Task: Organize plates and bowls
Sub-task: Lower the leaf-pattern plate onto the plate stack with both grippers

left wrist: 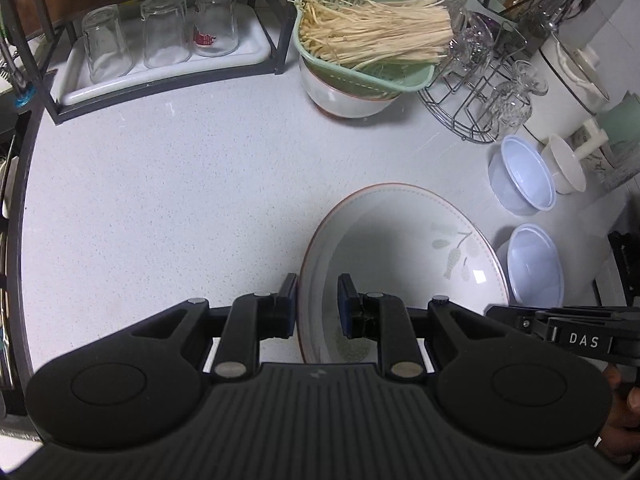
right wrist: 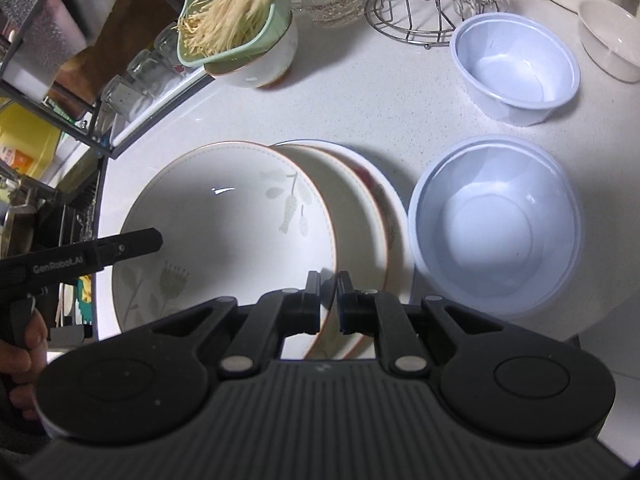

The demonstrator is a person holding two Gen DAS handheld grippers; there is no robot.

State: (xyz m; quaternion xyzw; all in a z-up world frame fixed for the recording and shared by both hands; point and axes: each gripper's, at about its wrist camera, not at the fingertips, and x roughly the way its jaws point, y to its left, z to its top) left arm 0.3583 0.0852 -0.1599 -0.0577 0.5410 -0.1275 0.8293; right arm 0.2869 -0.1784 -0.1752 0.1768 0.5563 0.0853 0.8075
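Both claws are clamped on the same leaf-patterned plate (right wrist: 224, 216): the left gripper (left wrist: 318, 306) pinches its rim on one side, the right gripper (right wrist: 329, 300) bites the opposite rim. Under and just beyond the right claw lie two more plates (right wrist: 360, 200), with a pale plastic bowl (right wrist: 496, 224) just to their right.

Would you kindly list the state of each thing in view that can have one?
Leaf-patterned ceramic plate: tilted, gripped at both rims, above two stacked plates.
Left gripper: jaws shut on that plate's rim.
Right gripper: jaws shut on its opposite rim.
Nearer pale blue plastic bowl: upright, empty.
Farther pale blue plastic bowl: upright, empty.
Three clear drinking glasses: upside down on a white tray.
Green colander: holds enoki mushrooms, sits in a white bowl.
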